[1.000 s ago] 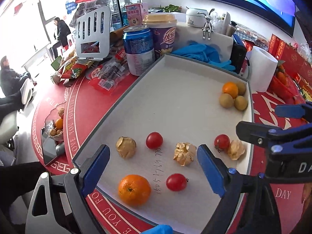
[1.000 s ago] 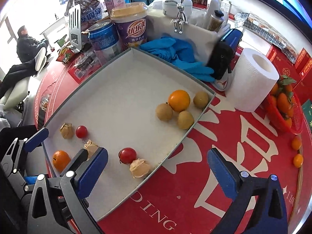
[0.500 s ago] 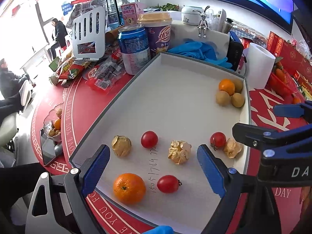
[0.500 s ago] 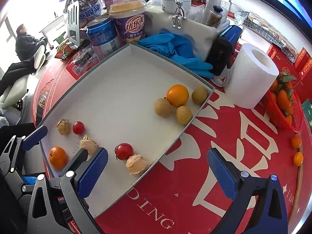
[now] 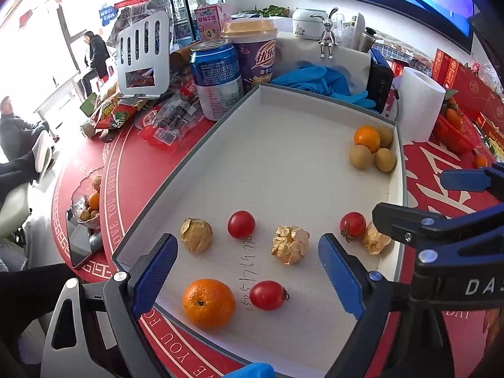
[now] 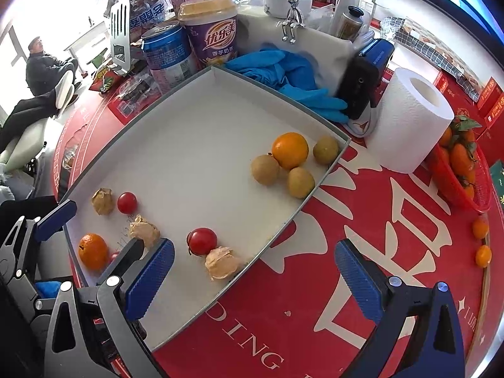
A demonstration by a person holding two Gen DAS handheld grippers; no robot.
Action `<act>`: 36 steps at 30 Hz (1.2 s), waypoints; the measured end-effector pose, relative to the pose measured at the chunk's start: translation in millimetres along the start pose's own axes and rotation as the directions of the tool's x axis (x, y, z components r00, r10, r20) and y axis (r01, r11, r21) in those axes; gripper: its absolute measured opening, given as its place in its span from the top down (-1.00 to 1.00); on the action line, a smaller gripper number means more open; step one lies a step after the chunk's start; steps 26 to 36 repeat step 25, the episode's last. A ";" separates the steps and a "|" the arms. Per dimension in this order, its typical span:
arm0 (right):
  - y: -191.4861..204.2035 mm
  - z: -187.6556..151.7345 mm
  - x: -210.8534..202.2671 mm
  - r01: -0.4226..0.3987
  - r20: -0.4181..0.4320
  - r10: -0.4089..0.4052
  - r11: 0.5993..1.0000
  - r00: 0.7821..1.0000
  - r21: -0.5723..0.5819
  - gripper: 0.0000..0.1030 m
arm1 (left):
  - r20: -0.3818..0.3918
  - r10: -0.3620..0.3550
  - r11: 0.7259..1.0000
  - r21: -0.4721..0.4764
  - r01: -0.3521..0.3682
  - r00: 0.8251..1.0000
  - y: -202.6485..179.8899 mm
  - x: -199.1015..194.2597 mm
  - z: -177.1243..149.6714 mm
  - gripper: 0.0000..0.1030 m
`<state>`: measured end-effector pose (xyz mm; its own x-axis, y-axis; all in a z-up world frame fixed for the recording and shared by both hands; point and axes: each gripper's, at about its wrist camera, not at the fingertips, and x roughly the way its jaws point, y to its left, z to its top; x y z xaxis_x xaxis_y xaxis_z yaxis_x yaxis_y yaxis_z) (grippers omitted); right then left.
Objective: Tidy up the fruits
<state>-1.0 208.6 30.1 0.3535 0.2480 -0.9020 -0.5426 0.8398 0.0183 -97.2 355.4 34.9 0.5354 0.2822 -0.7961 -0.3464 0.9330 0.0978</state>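
A shallow white tray (image 5: 176, 170) holds the fruit. At its near end lie an orange (image 5: 208, 303), two cherry tomatoes (image 5: 268, 295) (image 5: 241, 224) and two husked physalis (image 5: 196, 234) (image 5: 290, 244). A third tomato (image 6: 202, 241) and physalis (image 6: 222, 263) sit by the right rim. In the far right corner an orange (image 6: 289, 150) touches three brown-green fruits (image 6: 265, 169). My left gripper (image 5: 247, 278) hovers open above the near orange and tomato, holding nothing. My right gripper (image 6: 255, 280) hangs open over the tray's right rim and the red cloth.
A blue can (image 5: 215, 78), a purple cup (image 5: 252, 53) and blue gloves (image 6: 283, 75) crowd the tray's far edge. A paper roll (image 6: 409, 119) and a red basket of tangerines (image 6: 460, 170) stand to the right. Snack packets (image 5: 157, 119) and a glass dish (image 5: 88, 201) lie to the left.
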 end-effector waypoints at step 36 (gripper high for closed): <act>-2.4 -3.4 -5.0 -0.020 0.012 0.020 1.000 1.000 0.000 -0.98 | 0.022 0.036 0.999 0.037 -0.036 0.999 -8.3 -6.5 -1.7 -0.80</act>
